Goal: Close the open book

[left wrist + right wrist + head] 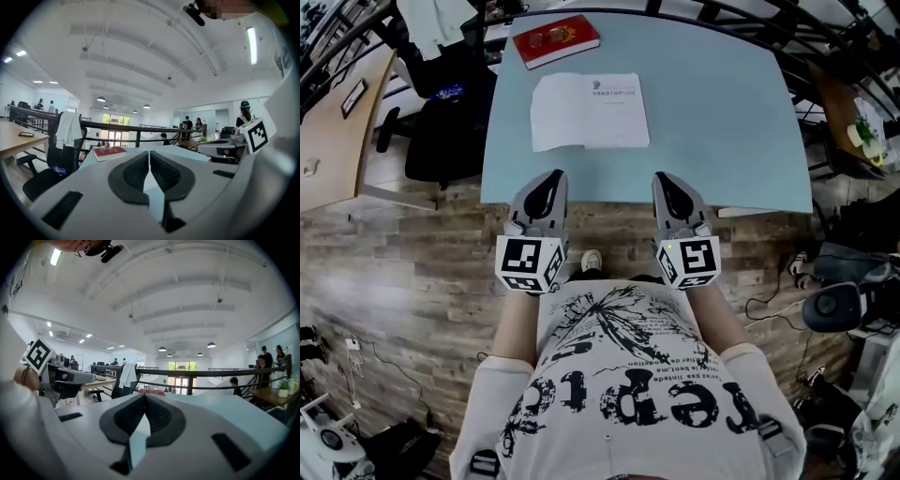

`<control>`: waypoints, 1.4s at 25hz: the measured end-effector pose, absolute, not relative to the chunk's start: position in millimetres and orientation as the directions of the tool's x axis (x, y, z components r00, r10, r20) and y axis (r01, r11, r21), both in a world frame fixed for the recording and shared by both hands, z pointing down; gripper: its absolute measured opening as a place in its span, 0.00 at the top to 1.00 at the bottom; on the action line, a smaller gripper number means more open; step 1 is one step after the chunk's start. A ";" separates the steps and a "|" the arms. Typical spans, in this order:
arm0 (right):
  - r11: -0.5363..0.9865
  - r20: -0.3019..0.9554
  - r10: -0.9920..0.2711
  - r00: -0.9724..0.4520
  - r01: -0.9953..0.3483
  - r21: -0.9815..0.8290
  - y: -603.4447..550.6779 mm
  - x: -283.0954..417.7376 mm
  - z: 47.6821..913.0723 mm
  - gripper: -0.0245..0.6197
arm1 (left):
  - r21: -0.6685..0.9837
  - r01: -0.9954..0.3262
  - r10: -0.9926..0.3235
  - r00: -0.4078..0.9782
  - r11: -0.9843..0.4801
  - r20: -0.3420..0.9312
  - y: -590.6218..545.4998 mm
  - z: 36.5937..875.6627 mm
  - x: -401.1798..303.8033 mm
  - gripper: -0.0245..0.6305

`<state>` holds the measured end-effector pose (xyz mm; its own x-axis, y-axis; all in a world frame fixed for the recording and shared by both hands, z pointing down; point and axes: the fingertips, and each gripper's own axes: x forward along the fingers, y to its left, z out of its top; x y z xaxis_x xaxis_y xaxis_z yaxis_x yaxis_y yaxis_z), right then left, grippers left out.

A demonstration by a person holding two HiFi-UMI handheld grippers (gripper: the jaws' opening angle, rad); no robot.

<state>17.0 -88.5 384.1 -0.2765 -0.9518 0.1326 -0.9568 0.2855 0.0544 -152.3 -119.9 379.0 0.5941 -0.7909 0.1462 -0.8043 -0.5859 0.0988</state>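
The left gripper (551, 175) hovers at the near edge of the pale blue table (731, 112), its jaws pressed together with nothing between them; in its own view only bare tabletop shows through the slit below the pads. Far ahead of it, at the back of the table, lies a closed red book (556, 39) with what look like spectacles on its cover. That one needs no closing.

The open book (589, 111) lies flat and face-up, ahead of the left gripper and slightly to its right, between the lines along which the two grippers point, well apart from both. It looks thin and soft-covered, so it is probably light, with pages that bend rather than lift as a board; the smooth table may let it slide if pushed from the side. The best hold, I judge, is the free outer edge of one half; a jaw slips beneath it, the half swings over the fold, and the other gripper steadies the opposite half from above.

The right gripper (666, 178) sits level with the left one, just at the table's near edge; its jaws likewise meet at the tips and carry nothing, with the open book ahead and to its left.
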 end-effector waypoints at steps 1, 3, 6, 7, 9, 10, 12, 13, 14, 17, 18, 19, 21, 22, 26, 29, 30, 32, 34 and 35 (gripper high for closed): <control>0.285 0.135 -0.952 -0.276 -0.957 0.056 -99.4 14.5 384.2 0.95 | 0.100 -0.802 -0.788 0.597 -0.589 0.150 -129.9 380.7 -153.8 0.93; 0.288 0.143 -0.950 -0.278 -0.956 0.056 -119.1 10.8 386.3 0.95 | 0.105 -0.800 -0.784 0.599 -0.590 0.160 -147.3 385.8 -156.1 0.93; 0.300 0.160 -0.944 -0.289 -0.953 0.052 -145.5 9.7 393.8 0.95 | 0.127 -0.804 -0.783 0.595 -0.581 0.180 -167.9 398.0 -156.8 0.93; 0.306 0.165 -0.941 -0.294 -0.951 0.050 -154.1 10.4 396.6 0.95 | 0.139 -0.805 -0.782 0.593 -0.577 0.190 -174.1 403.0 -155.9 0.93; 0.324 0.176 -0.934 -0.312 -0.945 0.045 -170.8 12.6 401.7 0.95 | 0.166 -0.808 -0.780 0.589 -0.565 0.210 -185.3 413.4 -152.7 0.93; 0.336 0.181 -0.929 -0.324 -0.941 0.044 -179.0 14.0 403.9 0.95 | 0.183 -0.810 -0.780 0.586 -0.557 0.219 -190.5 418.2 -150.6 0.93; 0.367 0.193 -0.916 -0.353 -0.929 0.042 -194.3 17.0 407.6 0.95 | 0.226 -0.815 -0.782 0.577 -0.533 0.235 -199.9 427.7 -145.7 0.93; 0.385 0.199 -0.908 -0.370 -0.922 0.043 -201.9 18.6 408.8 0.95 | 0.247 -0.819 -0.785 0.570 -0.518 0.243 -204.4 432.6 -143.2 0.92; 0.403 0.204 -0.899 -0.387 -0.914 0.045 -209.6 20.3 409.7 0.95 | 0.265 -0.824 -0.790 0.560 -0.500 0.250 -209.0 437.8 -140.6 0.93; 0.466 0.223 -0.868 -0.444 -0.883 0.057 -232.2 25.1 412.8 0.95 | 0.331 -0.842 -0.810 0.518 -0.427 0.274 -220.8 459.3 -134.9 0.92; 0.486 0.231 -0.856 -0.462 -0.872 0.059 -238.8 26.3 414.5 0.95 | 0.367 -0.844 -0.819 0.502 -0.391 0.280 -224.2 468.8 -134.6 0.92; 0.503 0.237 -0.846 -0.477 -0.862 0.060 -245.2 27.7 416.2 0.95 | 0.412 -0.841 -0.828 0.484 -0.351 0.284 -228.4 479.2 -135.3 0.92; 0.529 0.248 -0.829 -0.500 -0.846 0.061 -256.6 31.3 419.3 0.95 | 0.517 -0.816 -0.844 0.451 -0.258 0.291 -236.4 502.2 -137.4 0.92; 0.541 0.255 -0.821 -0.511 -0.839 0.060 -260.8 33.6 421.2 0.95 | 0.571 -0.793 -0.849 0.438 -0.211 0.296 -238.4 514.2 -137.8 0.92; 0.574 0.284 -0.794 -0.538 -0.816 0.060 -271.6 43.0 431.4 0.95 | 0.740 -0.670 -0.861 0.412 -0.062 0.300 -242.1 555.8 -136.6 0.80; 0.585 0.303 -0.784 -0.543 -0.809 0.064 -278.5 49.8 440.5 0.95 | 0.872 -0.489 -0.891 0.386 0.024 0.241 -250.5 571.6 -137.1 0.73; 0.588 0.310 -0.780 -0.544 -0.807 0.063 -279.8 51.9 443.8 0.95 | 0.909 -0.413 -0.906 0.363 0.055 0.220 -253.1 575.8 -139.4 0.71; 0.592 0.323 -0.773 -0.546 -0.804 0.059 -281.9 55.2 449.1 0.95 | 0.955 -0.271 -0.930 0.308 0.116 0.200 -258.7 588.2 -146.9 0.66; 0.593 0.334 -0.770 -0.543 -0.803 0.061 -284.3 58.6 452.8 0.95 | 0.974 -0.158 -0.944 0.265 0.159 0.197 -265.0 603.0 -153.8 0.64; 0.593 0.339 -0.769 -0.541 -0.803 0.063 -285.0 60.5 454.2 0.95 | 0.978 -0.116 -0.948 0.250 0.173 0.197 -267.6 609.2 -156.3 0.64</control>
<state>60.5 -285.0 454.2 -0.5414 -0.7693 0.3392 -0.8028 0.5929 0.0630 -156.3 -267.6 609.2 0.2502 -0.9478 0.1974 -0.1163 0.1730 0.9780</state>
